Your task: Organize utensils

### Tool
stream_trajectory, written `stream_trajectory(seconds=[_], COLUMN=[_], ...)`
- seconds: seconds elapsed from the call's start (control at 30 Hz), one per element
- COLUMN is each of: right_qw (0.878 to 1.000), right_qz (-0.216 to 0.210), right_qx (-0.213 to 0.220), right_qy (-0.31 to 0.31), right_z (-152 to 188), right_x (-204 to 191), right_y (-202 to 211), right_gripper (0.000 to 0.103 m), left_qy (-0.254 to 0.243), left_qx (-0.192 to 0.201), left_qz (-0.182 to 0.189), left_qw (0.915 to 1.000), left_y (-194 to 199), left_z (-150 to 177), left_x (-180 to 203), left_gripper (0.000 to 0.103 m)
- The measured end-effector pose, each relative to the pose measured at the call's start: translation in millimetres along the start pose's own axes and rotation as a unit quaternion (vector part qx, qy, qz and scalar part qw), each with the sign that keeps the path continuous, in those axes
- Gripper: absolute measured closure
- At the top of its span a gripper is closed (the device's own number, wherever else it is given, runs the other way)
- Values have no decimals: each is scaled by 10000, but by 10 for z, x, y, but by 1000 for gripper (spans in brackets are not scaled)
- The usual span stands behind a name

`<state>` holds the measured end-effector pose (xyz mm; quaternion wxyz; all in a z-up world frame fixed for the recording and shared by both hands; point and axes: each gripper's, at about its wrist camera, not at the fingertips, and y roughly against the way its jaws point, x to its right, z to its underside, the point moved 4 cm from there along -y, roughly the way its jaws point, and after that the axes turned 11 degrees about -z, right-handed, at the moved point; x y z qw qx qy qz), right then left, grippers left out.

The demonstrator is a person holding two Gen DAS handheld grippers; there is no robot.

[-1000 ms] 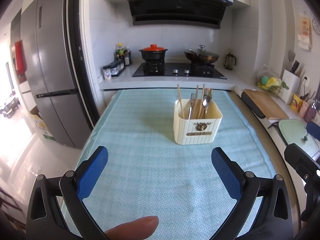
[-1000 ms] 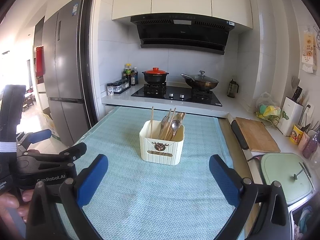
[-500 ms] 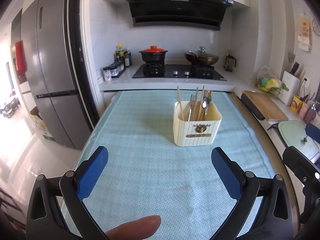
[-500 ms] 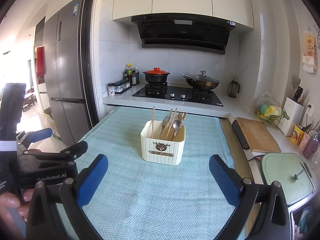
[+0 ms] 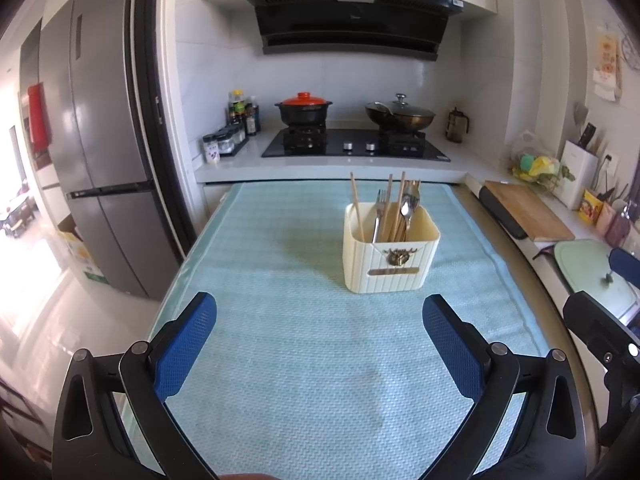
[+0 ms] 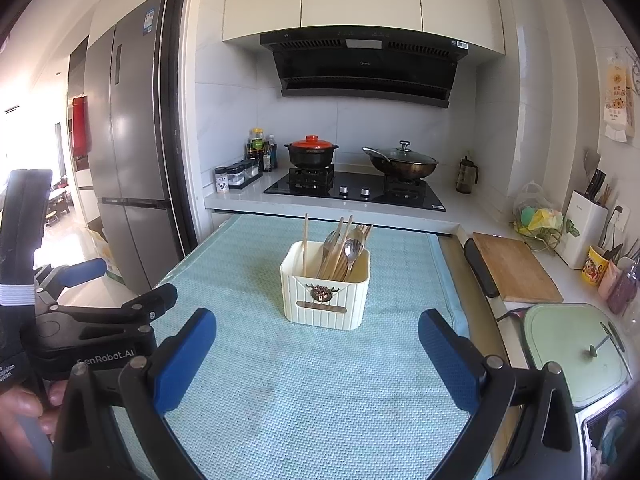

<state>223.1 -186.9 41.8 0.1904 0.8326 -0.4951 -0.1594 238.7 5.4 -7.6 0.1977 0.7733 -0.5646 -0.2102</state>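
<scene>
A cream ribbed utensil holder (image 5: 390,258) (image 6: 325,294) stands upright on the light blue mat (image 5: 304,344) (image 6: 304,392). Wooden chopsticks (image 5: 356,206) (image 6: 305,242), forks and spoons (image 5: 406,206) (image 6: 351,248) stick up out of it. My left gripper (image 5: 320,346) is open with nothing between its blue pads, well short of the holder. My right gripper (image 6: 318,360) is open and empty too, also short of the holder. The left gripper's body (image 6: 96,328) shows at the left of the right wrist view, held by a hand (image 6: 20,412).
A stove (image 5: 354,144) with a red-lidded pot (image 5: 304,108) and a wok (image 5: 400,114) lies behind the table. A fridge (image 5: 100,160) stands at the left. On the right counter sit a cutting board (image 6: 514,270), a green-lidded appliance (image 6: 576,350) and a knife block (image 6: 586,228).
Both views have drifted back and up very slightly, so the holder sits a little farther off. The thumb at the bottom of the left wrist view has almost dropped out of frame.
</scene>
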Motion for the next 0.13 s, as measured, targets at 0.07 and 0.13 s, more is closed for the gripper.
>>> stream_trajectory(seconds=[0.07, 0.13], right_qw=[10000, 10000], right_qz=[16, 23], right_qx=[-5, -10], right_qy=[-11, -21], right_z=[1, 4], right_x=[2, 8], right_y=[2, 7], right_gripper=[0, 0], left_qy=[84, 88], left_qx=[32, 9], left_qz=[-63, -54], left_qw=[9999, 9999], left_y=[1, -8], left_z=[6, 9], left_x=[-18, -17], left_gripper=[1, 1])
